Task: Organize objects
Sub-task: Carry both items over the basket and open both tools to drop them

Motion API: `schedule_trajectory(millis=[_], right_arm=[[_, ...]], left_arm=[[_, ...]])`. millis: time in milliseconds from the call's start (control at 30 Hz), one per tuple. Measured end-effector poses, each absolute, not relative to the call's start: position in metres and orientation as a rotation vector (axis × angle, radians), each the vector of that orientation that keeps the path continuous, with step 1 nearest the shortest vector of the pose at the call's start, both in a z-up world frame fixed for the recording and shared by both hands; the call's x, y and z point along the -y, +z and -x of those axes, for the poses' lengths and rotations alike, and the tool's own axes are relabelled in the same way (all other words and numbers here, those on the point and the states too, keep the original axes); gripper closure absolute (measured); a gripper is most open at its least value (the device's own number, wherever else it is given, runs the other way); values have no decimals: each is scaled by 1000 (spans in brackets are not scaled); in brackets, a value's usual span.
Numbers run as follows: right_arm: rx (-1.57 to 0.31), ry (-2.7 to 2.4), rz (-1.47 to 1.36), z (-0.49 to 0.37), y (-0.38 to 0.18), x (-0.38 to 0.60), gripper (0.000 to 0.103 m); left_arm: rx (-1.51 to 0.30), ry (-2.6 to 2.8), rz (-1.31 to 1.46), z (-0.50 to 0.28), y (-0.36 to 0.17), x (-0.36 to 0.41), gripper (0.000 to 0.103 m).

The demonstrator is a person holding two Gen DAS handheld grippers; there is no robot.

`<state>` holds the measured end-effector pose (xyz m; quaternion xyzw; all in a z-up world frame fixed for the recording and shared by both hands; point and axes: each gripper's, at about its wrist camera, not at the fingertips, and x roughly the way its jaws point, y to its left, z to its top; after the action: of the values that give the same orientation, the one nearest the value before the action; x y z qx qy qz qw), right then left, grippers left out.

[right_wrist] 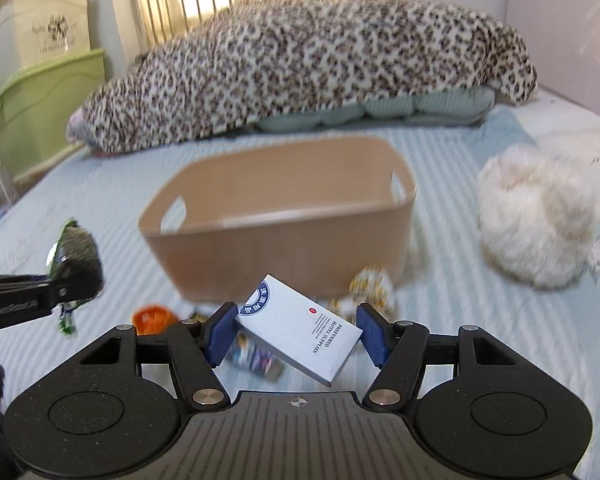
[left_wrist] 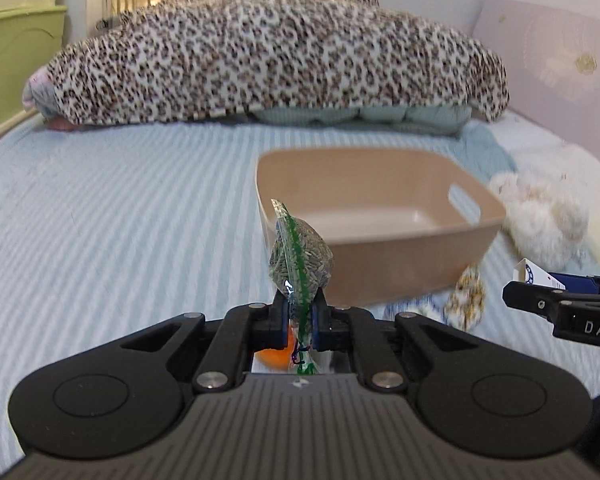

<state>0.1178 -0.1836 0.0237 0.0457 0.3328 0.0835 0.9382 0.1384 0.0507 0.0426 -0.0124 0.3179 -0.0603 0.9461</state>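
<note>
One tan bin (right_wrist: 276, 216) sits on the striped bed (left_wrist: 120, 220), in front of one leopard-print blanket (left_wrist: 260, 52), with one white fluffy toy (right_wrist: 536, 216) to its right. The left tongs (left_wrist: 299, 312) clench one clear packet of grey-green pellets (left_wrist: 300, 260), held upright just before the bin's near left corner. The right tongs (right_wrist: 296, 334) grip one white box (right_wrist: 300, 332), tilted, before the bin's near wall. One orange item (right_wrist: 154, 318), one patterned pouch (right_wrist: 372, 284) and some blurred wrappers (right_wrist: 256, 356) lie on the bed beneath.

packet (right_wrist: 256, 354) under box, blurred, unreadable
</note>
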Motion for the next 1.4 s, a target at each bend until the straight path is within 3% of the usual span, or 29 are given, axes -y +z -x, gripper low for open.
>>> schedule_trajectory(millis=[300,700,1033,1133,1167,1200,1300,1400], right_arm=[[-571,162,-127,-160,53,186,41],[-579,143,-134,-266,34,176,41],[-689,119,-4,-284,-4,163,41],[-687,114,-8,-282,-3,166,33],[-680,115,-11,-279,-1,167,31],[-675,113,-14,-277,1,169,28],[-653,109,-23,-263,10,178,20],[-636,110,-32,-247,22,193,12]], left_arm=[[-581,-77,29,-198,59,-36,92],[-703,0,-55,-296,2,-14,92],[-743,-25,-130,-299,-20,-1,91],[-729,-13,-155,-293,-13,1,89],[-725,-5,-157,-290,-10,-1,81],[-721,-3,-148,-288,-4,-3,55],[-700,-30,-94,-272,14,-11,24],[-656,-12,-135,-253,29,-13,17]])
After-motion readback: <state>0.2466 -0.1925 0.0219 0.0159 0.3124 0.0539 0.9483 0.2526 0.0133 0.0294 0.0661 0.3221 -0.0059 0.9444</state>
